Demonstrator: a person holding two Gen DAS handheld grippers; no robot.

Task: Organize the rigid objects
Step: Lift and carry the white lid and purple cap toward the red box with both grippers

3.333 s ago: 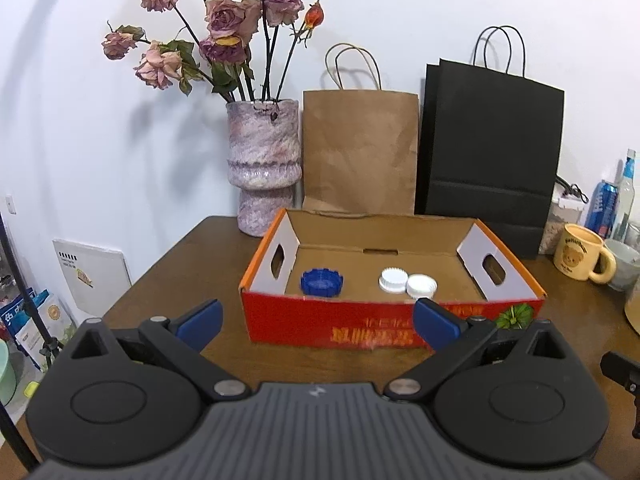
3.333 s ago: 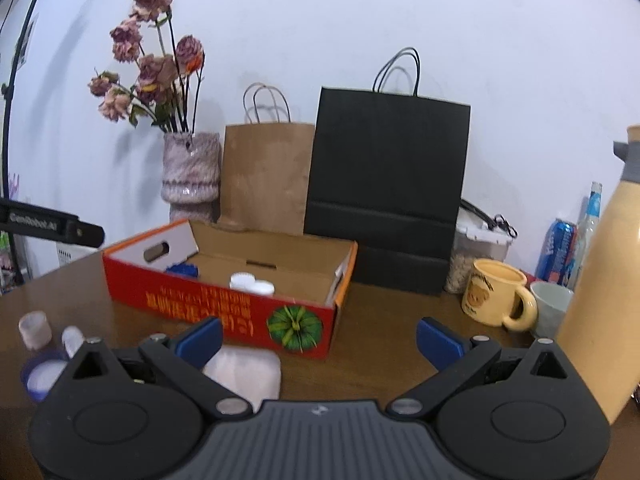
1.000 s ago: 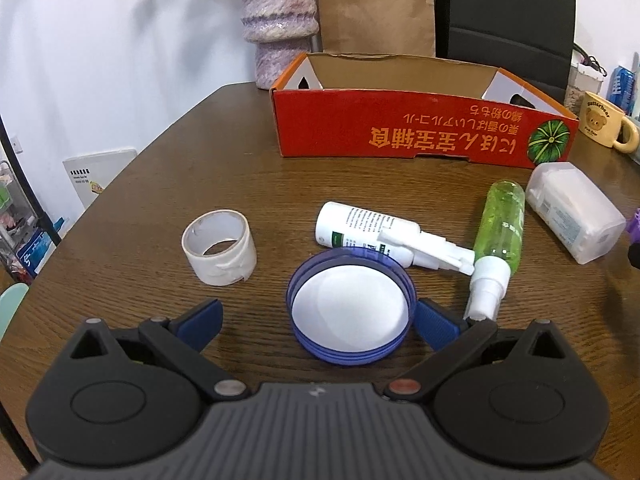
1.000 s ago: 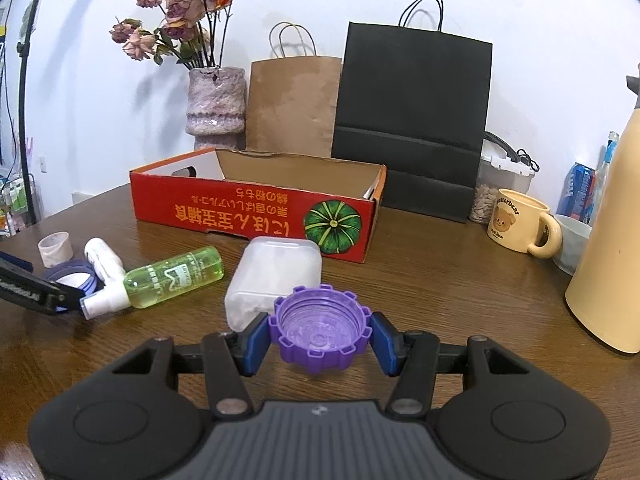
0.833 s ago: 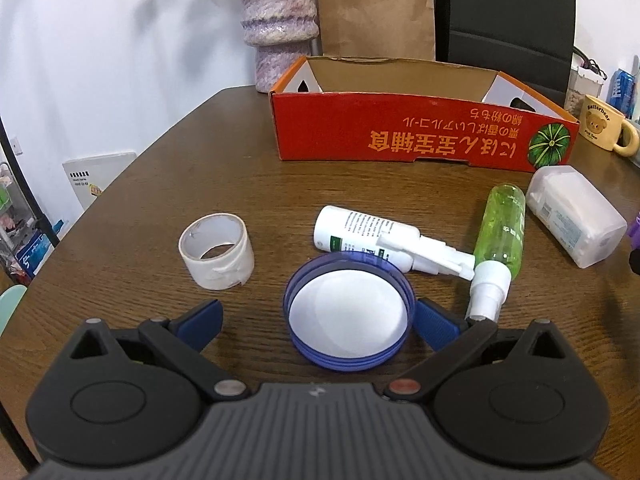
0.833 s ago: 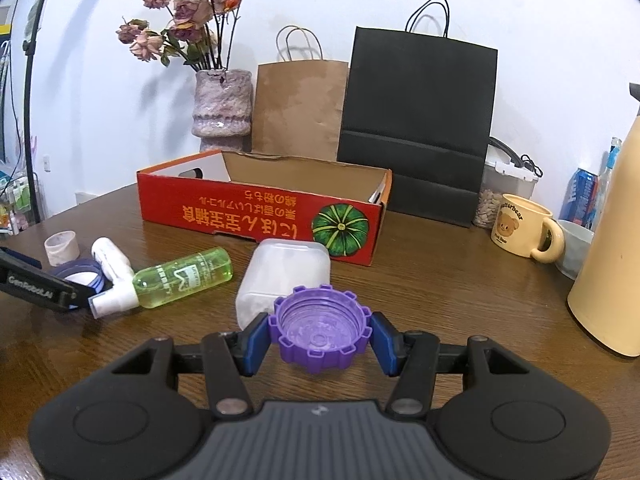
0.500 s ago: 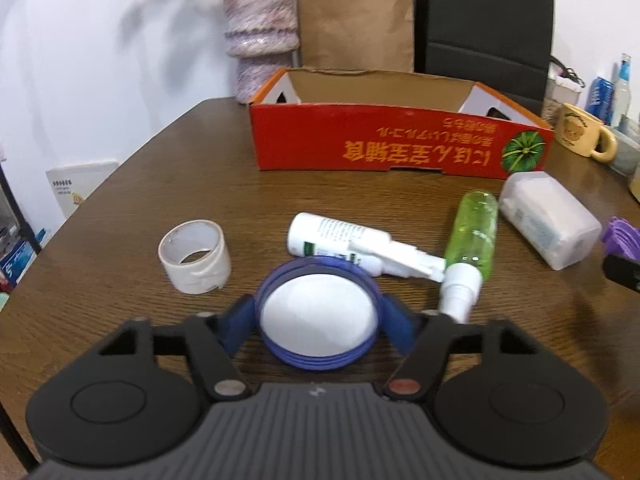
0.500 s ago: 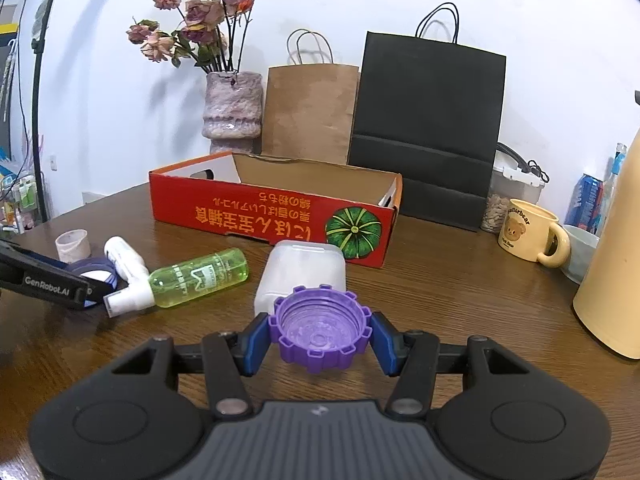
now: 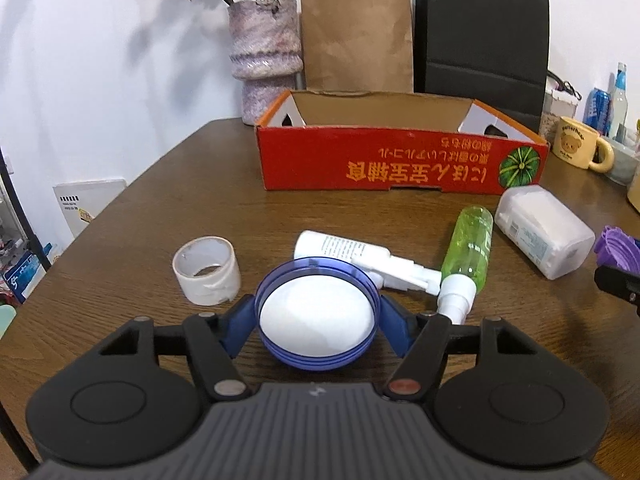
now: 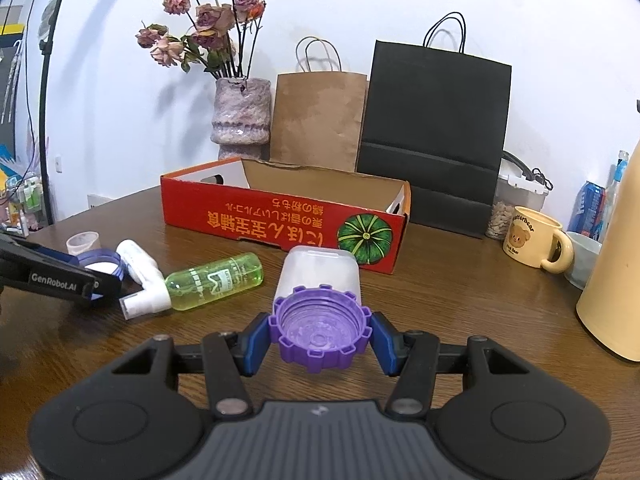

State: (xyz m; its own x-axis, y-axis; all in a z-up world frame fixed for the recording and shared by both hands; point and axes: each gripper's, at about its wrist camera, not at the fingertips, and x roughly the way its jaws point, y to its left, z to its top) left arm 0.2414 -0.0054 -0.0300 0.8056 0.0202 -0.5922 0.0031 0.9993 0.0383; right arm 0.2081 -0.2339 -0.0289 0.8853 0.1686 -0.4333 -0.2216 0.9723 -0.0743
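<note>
My left gripper [image 9: 317, 318] is shut on a round blue lid with a white inside [image 9: 316, 312], held just above the table. My right gripper [image 10: 320, 332] is shut on a purple toothed cap [image 10: 320, 330]. The red cardboard box [image 9: 400, 164] stands open at the back of the brown table. A white spray bottle [image 9: 348, 250], a green spray bottle [image 9: 470, 248], a clear plastic container [image 9: 542, 230] and a roll of white tape [image 9: 206, 270] lie on the table before it. In the right wrist view the left gripper [image 10: 96, 276] with its blue lid [image 10: 100, 262] shows at far left.
A pink vase [image 9: 266, 56] with dried roses, a brown paper bag [image 9: 356, 40] and a black bag [image 9: 480, 44] stand behind the box. A yellow bear mug [image 10: 532, 236], cans and a tall cream jug [image 10: 612, 280] are at the right.
My left gripper's jaws closed on the blue lid, which was lying between open fingers a second ago. The right gripper kept hold of the purple cap and lifted its view slightly.
</note>
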